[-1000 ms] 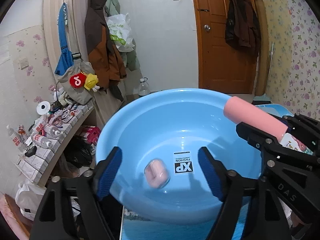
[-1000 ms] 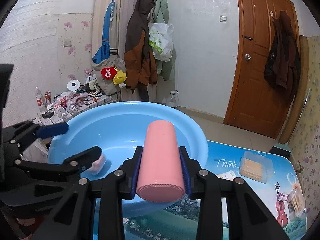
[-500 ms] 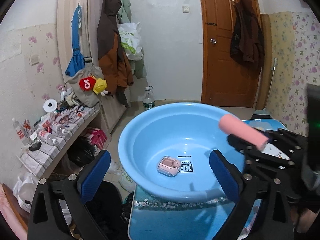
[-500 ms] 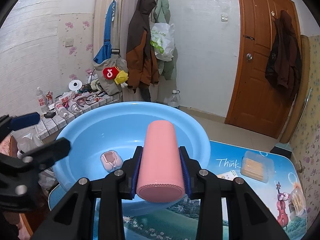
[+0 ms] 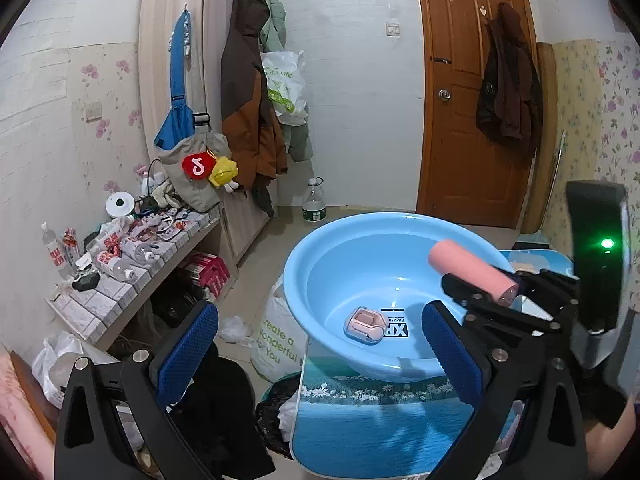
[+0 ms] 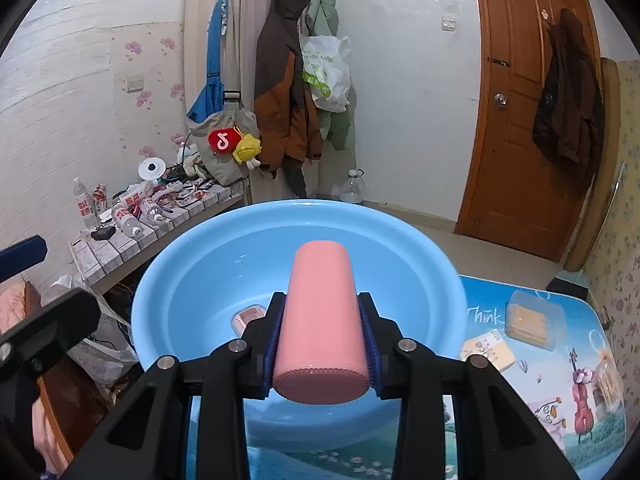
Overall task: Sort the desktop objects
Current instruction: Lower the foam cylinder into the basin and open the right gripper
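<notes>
Over the blue basin [image 6: 400,240], the right gripper [image 6: 320,340] pinches a pink cylinder [image 6: 320,320] between its 2 blue pads, the ribbed cap end toward the camera and the far end reaching out past the near rim. To do this step well, I judge it best to carry the cylinder further over the bowl's middle, lower it close to the floor, then release, so it does not roll out or strike the pink case [image 5: 365,325] lying on the basin bottom beside the printed label. The left gripper [image 5: 320,348] hangs spread and empty, short of the basin, with the case showing between its pads [image 5: 187,354] but well beyond them.
</notes>
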